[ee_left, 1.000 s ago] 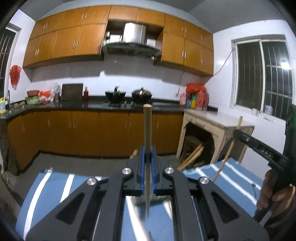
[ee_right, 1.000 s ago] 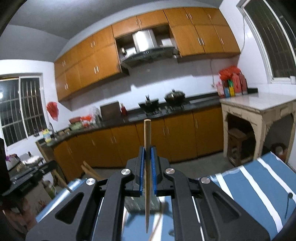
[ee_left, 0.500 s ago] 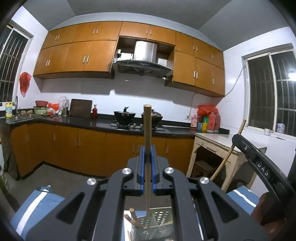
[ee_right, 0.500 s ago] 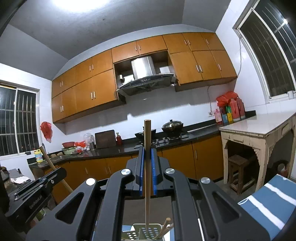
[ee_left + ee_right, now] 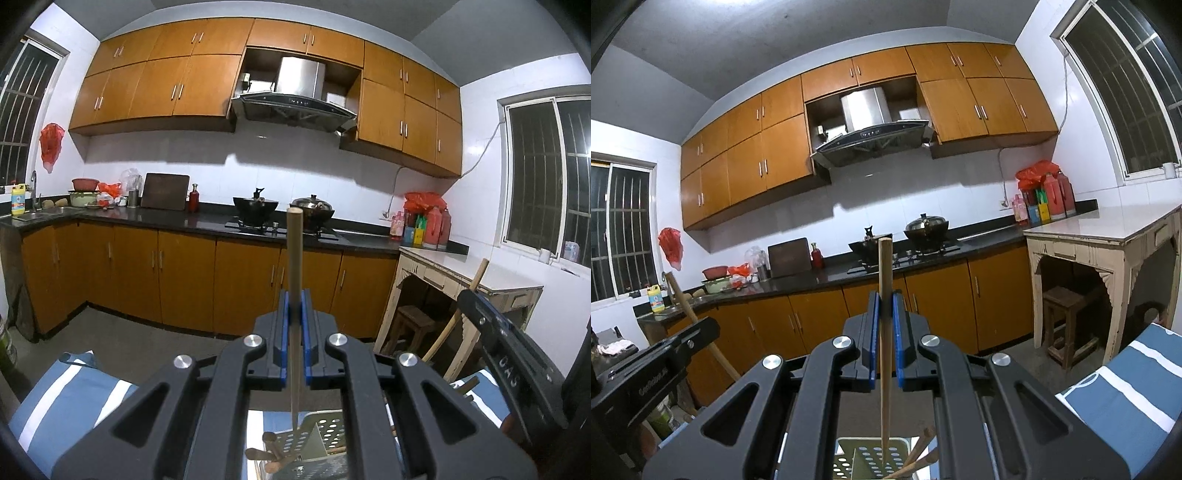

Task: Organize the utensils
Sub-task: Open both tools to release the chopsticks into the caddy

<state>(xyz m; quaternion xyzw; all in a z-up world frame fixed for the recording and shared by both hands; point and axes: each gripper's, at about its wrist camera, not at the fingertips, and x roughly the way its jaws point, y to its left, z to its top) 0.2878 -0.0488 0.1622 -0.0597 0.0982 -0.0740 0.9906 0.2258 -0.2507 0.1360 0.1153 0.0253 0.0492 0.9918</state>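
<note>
Left gripper [image 5: 294, 314], centre frame: jaws clamped on one upright wooden chopstick [image 5: 294, 258], tip down over one perforated utensil holder [image 5: 321, 439] at bottom centre. Right gripper [image 5: 883, 314]: likewise clamped on one chopstick [image 5: 884, 280], tip inside the holder [image 5: 864, 458]. Two more sticks [image 5: 919, 456] leaning at lower right of that holder. Striped blue cloth [image 5: 70, 398] beneath.

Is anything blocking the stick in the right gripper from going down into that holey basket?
Nothing visible blocks it. The chopstick hangs with its tip over the perforated utensil holder; other chopsticks lean at the holder's right side, clear of it.
</note>
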